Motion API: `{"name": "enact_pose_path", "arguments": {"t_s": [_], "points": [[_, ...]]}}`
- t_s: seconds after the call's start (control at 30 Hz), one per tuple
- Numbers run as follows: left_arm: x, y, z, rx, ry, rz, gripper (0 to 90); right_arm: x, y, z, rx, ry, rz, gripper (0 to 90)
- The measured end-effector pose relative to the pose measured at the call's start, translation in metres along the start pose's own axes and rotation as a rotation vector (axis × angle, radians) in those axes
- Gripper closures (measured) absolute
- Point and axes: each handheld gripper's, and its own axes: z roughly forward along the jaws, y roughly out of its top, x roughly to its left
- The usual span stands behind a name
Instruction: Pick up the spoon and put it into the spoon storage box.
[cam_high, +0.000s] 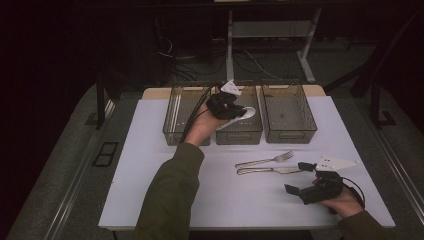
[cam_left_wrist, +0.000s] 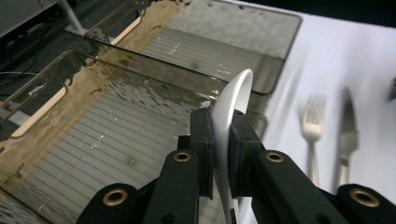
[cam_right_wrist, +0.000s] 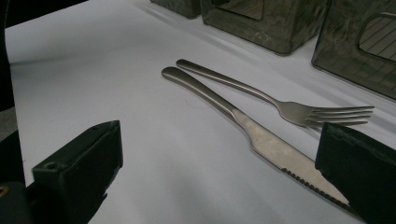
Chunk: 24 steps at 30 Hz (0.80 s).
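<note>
White worktop (cam_high: 150, 190), three smoky bins, cutlery being sorted.
White spoon (cam_left_wrist: 232, 100), judged light, stiff, slippery, is pinched at mid-handle by left hand-held gripper (cam_left_wrist: 223, 135); right hand-held gripper (cam_right_wrist: 224, 163) is held wide.

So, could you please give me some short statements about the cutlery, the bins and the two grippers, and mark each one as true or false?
1. The left gripper is shut on a white spoon. True.
2. The spoon is held above the middle bin of three. True.
3. The fork lies inside the right bin. False: it lies on the white table, beside the knife.
4. The right gripper is shut on the knife. False: its jaws stand wide open, and the knife lies on the table between them.
5. The knife has a serrated edge. True.
6. The fork and knife lie far apart. False: they lie side by side.
</note>
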Motion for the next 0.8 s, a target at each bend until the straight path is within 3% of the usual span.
{"name": "enact_pose_path", "arguments": {"t_s": [0.3, 0.33, 0.43, 0.53, 0.8], "points": [[0.006, -0.002, 0.029, 0.031, 0.010, 0.002, 81.7, -0.001, 0.000, 0.000, -0.009, 0.006, 0.001, 0.8], [0.007, -0.003, 0.031, 0.046, 0.012, 0.021, 81.7, 0.000, 0.000, 0.000, -0.011, 0.007, 0.004, 0.8], [0.007, -0.007, 0.035, 0.068, 0.010, 0.000, 81.6, 0.000, 0.000, -0.001, -0.012, 0.007, 0.005, 0.8], [0.009, -0.010, 0.038, 0.080, 0.018, 0.011, 81.5, 0.000, 0.000, 0.000, -0.012, 0.007, 0.004, 0.8], [0.008, -0.021, 0.043, 0.120, -0.008, -0.014, 78.5, 0.000, 0.001, 0.000, -0.007, 0.004, 0.002, 0.8]]}}
